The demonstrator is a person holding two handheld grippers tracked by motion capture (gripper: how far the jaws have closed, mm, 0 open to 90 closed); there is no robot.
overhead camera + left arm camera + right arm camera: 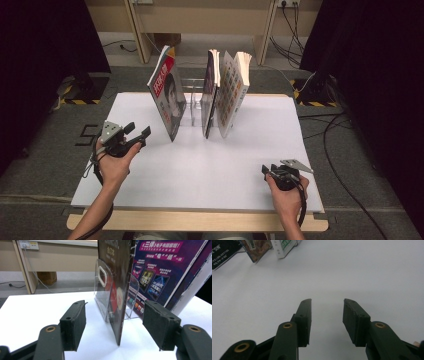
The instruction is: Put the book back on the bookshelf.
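Three books stand in a clear acrylic rack point(192, 102) at the back of the white board point(200, 170): a red-covered one point(167, 95) leaning left, a dark one point(210, 92), and a patterned one point(232, 90). My left gripper point(139, 130) is open just left of the red book, its jaws pointing toward it. In the left gripper view the open left gripper point(115, 306) frames a dark book point(120, 285) seen edge-on beside a clear divider point(103, 290), with a purple cover point(155, 270) behind. My right gripper point(267, 171) rests open and empty at the front right; the right gripper point(325, 307) faces bare board.
The board lies on a wooden table whose front edge point(200, 220) is near the person. Black curtains flank both sides, with cables on the floor at right point(340, 150). The lower corners of the books point(257, 250) stand at the upper left of the right gripper view.
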